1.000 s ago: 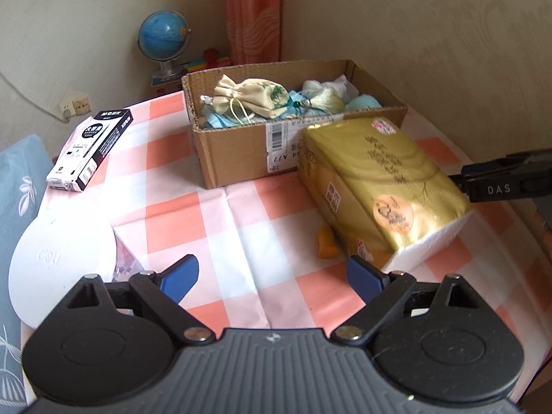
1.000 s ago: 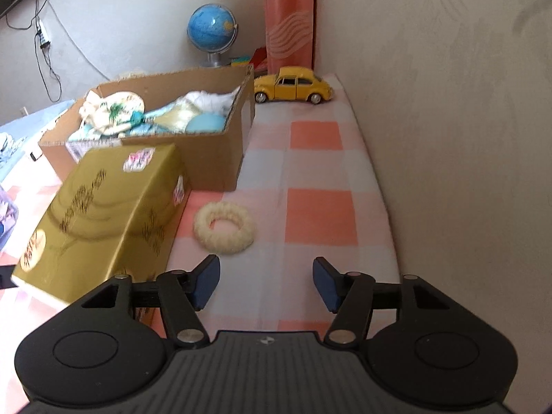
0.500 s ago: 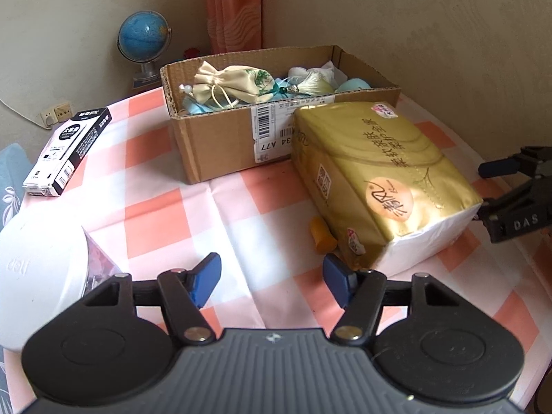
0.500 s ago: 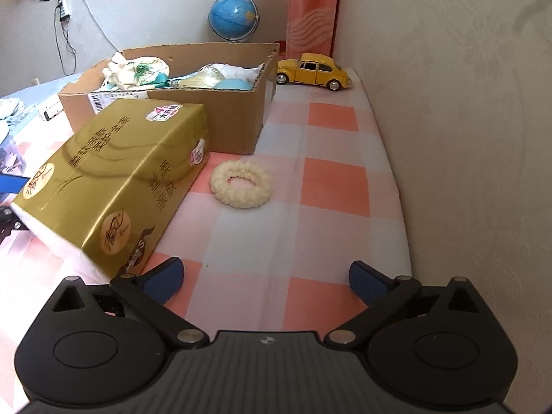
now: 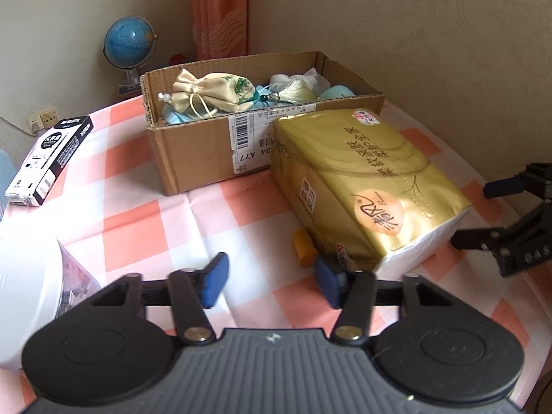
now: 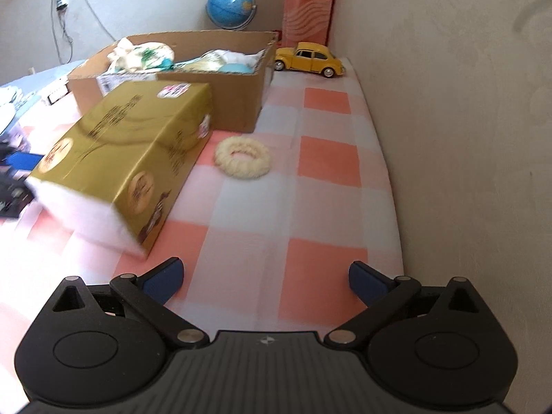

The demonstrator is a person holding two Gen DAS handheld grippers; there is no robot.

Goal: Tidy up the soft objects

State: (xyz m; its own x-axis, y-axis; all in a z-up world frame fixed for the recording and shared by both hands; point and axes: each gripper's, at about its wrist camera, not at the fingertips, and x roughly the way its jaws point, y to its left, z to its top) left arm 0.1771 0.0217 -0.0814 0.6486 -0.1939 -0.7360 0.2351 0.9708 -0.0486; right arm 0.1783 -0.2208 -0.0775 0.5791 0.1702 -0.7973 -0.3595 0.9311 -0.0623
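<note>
A gold tissue pack [image 5: 372, 186] [image 6: 127, 145] lies on the checked cloth against the front of a cardboard box [image 5: 207, 151] [image 6: 241, 103]. The box holds a cream pouch [image 5: 214, 95] and other soft pieces. A cream fluffy ring [image 6: 242, 157] lies right of the pack. My left gripper [image 5: 272, 277] hovers at the pack's near corner, jaws closing with only cloth between them. My right gripper [image 6: 265, 277] stands wide open over bare cloth, right of the pack and short of the ring. It also shows as the right gripper [image 5: 510, 220] in the left wrist view.
A small orange piece [image 5: 303, 248] lies by the pack's near corner. A black-and-white carton [image 5: 48, 162] and a white round object [image 5: 24, 293] sit at the left. A globe [image 5: 129, 43] and a yellow toy car [image 6: 310, 58] stand behind the box. A wall [image 6: 465, 138] borders the table's right side.
My left jaws have narrowed step by step. My right jaws have swung from half open to fully wide, and that gripper has shifted a little beside the pack.
</note>
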